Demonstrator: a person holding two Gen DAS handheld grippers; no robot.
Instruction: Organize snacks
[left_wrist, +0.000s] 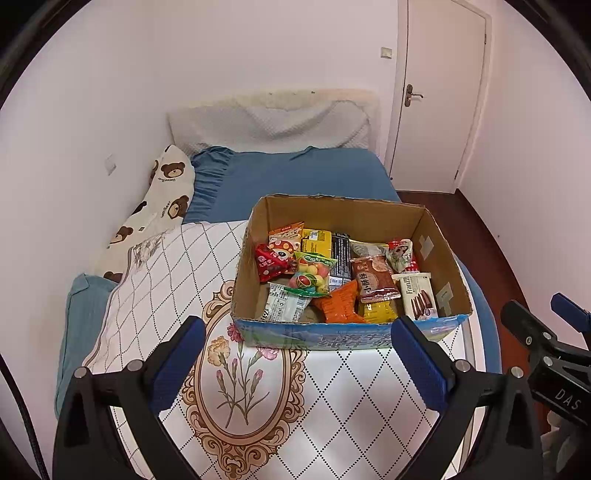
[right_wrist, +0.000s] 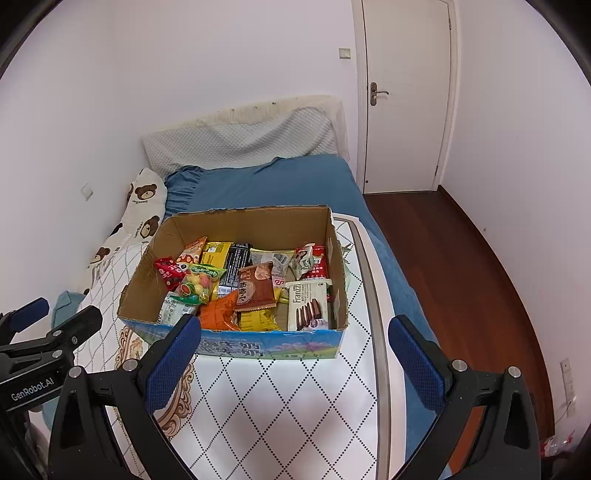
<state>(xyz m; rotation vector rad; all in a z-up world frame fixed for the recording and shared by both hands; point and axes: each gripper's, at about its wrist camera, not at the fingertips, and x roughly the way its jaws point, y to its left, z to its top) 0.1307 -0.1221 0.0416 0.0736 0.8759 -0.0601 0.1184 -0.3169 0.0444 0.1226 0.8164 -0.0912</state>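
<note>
A cardboard box w/ mixed snack packets is set on the bed. Left gripper & right gripper are held spread wide near it, nothing gripped.

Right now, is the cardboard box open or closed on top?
Open. The cardboard box has no lid or flaps over it, and the snack packets inside show from above in both wrist views.

One cardboard box, roughly a dozen snack packets, two pillows, one door.
</note>
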